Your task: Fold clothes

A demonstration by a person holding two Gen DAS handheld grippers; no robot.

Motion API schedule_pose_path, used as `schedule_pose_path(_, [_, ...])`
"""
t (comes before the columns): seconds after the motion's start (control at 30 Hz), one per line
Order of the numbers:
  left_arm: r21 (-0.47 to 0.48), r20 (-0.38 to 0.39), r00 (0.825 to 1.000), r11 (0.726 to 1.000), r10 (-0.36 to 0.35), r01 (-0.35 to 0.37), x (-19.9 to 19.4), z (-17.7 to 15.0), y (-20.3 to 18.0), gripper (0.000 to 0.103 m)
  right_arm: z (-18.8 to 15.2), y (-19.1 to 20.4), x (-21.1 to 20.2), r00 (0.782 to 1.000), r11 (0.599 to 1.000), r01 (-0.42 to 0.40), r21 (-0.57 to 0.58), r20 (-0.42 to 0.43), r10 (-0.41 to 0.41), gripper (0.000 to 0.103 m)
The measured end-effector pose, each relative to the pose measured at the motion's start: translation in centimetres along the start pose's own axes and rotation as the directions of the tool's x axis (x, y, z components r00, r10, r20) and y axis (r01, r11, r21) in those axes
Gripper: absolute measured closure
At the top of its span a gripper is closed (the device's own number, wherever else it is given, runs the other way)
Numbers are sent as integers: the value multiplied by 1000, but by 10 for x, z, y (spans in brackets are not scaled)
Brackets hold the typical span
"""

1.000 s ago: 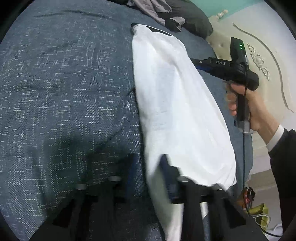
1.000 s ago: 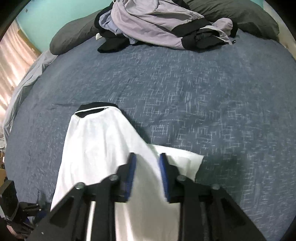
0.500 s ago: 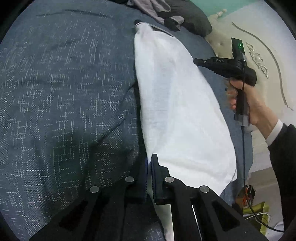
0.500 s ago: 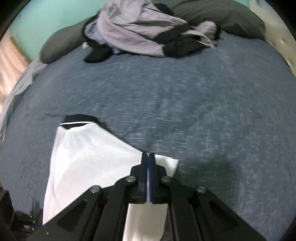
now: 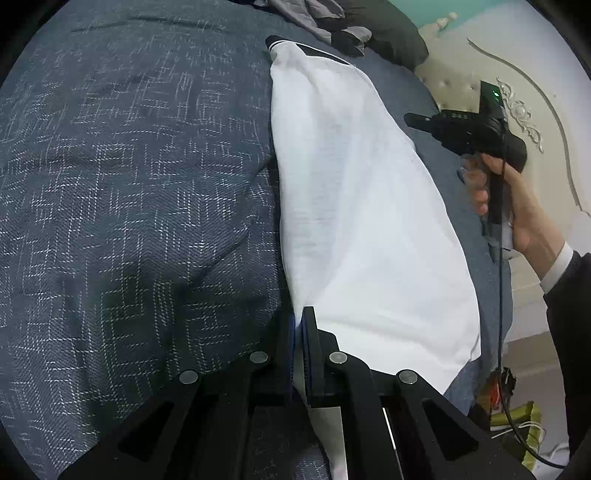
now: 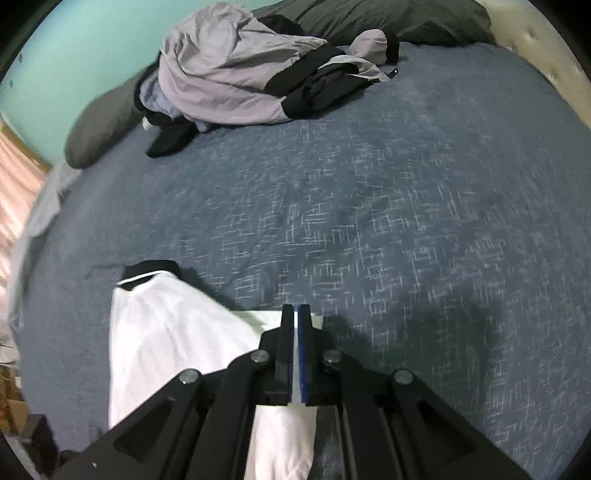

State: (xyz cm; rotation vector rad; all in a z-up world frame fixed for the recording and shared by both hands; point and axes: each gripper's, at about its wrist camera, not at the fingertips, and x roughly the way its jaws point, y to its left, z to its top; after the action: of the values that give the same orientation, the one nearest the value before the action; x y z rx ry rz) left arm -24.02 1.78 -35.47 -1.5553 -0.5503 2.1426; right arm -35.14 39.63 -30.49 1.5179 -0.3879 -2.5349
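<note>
A white shirt (image 5: pixel 362 206) with a black collar (image 5: pixel 275 41) lies stretched along the dark blue bedspread (image 5: pixel 129 177). My left gripper (image 5: pixel 300 314) is shut on the shirt's near edge. In the right wrist view the same white shirt (image 6: pixel 173 332) lies at the lower left, its collar (image 6: pixel 151 271) pointing away. My right gripper (image 6: pixel 295 310) is shut on the shirt's corner. Seen from the left wrist view, the right gripper (image 5: pixel 410 120) is held by a hand (image 5: pixel 517 210) at the shirt's right side.
A heap of grey and black clothes (image 6: pixel 258 74) lies at the far side of the bed, in front of dark pillows (image 6: pixel 388 18). A cream headboard (image 5: pixel 517 96) stands at the right. Open bedspread (image 6: pixel 406 221) spreads ahead of my right gripper.
Both grippers went from open to shut on the white shirt's edges. The right gripper has since shifted, with the shirt corner held in it.
</note>
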Motion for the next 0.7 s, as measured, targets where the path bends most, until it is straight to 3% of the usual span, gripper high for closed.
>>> schedule_pose_path(0.1, [4, -1, 1000, 1000, 6, -6, -2, 4, 2, 99, -8, -5, -10, 999, 999, -44, 0, -18, 44, 101])
schedule_pose_path(0.3, [6, 2, 1000, 1000, 14, -14, -11, 11, 6, 99, -27, 1, -7, 995, 997, -58, -52, -86, 54, 99])
schedule_pose_path(0.57, [14, 2, 1000, 1000, 24, -24, 1, 20, -4, 99, -39, 1, -1, 995, 995, -74, -61, -74, 69, 99])
schedule_pose_path(0.7, [18, 7, 1000, 999, 28, -28, 10, 20, -10, 99, -38, -8, -5, 999, 999, -38, -32, -35, 37, 101])
